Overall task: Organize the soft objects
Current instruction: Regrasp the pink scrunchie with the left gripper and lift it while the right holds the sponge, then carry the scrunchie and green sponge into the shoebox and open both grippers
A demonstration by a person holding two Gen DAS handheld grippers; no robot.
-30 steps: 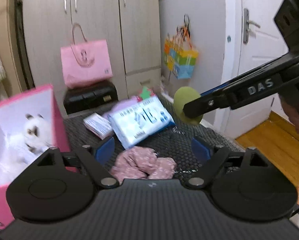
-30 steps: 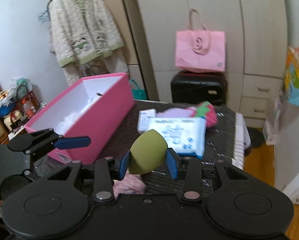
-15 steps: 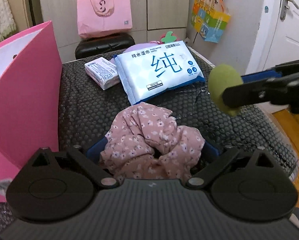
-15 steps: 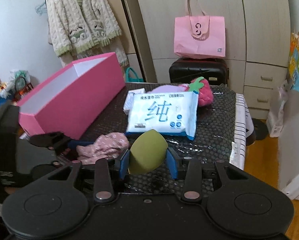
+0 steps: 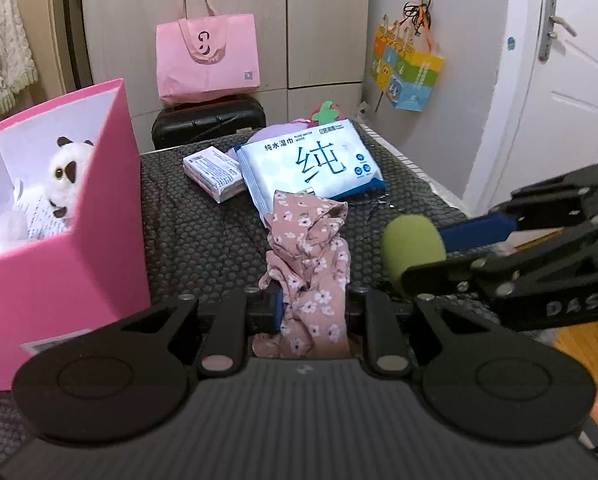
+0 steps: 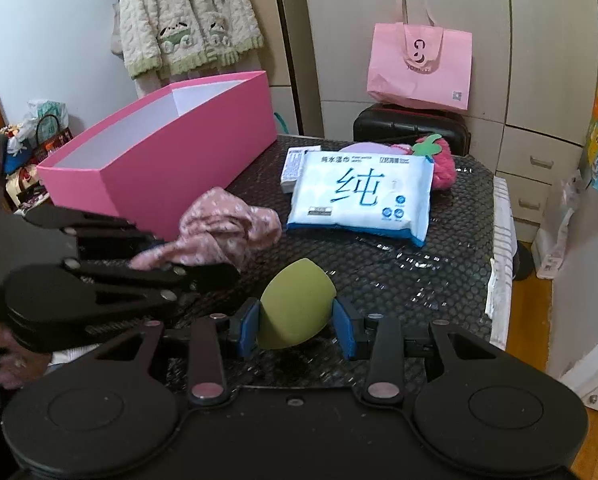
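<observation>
A pink floral scrunchie (image 5: 307, 248) lies on the black mat (image 5: 199, 240), and my left gripper (image 5: 313, 302) is closing its jaws, the pads pinching its near end. The right wrist view shows the same scrunchie (image 6: 227, 224) bunched in front of the left gripper (image 6: 179, 254). My right gripper (image 6: 297, 320) is shut on a green makeup sponge (image 6: 295, 308) just above the mat. From the left wrist, the sponge (image 5: 411, 248) hangs to the right of the scrunchie. An open pink box (image 5: 59, 280) at the left holds a white plush toy (image 5: 65, 176).
A blue-and-white wet-wipes pack (image 6: 363, 196), a small tissue pack (image 5: 213, 172) and a red strawberry plush (image 6: 439, 160) lie at the far side of the mat. The pink box (image 6: 187, 160) runs along the left. The table's edge drops off at the right.
The left jaws, wide around the scrunchie half a second ago, have shut on it. The right gripper has sunk toward the mat, still holding the sponge.
</observation>
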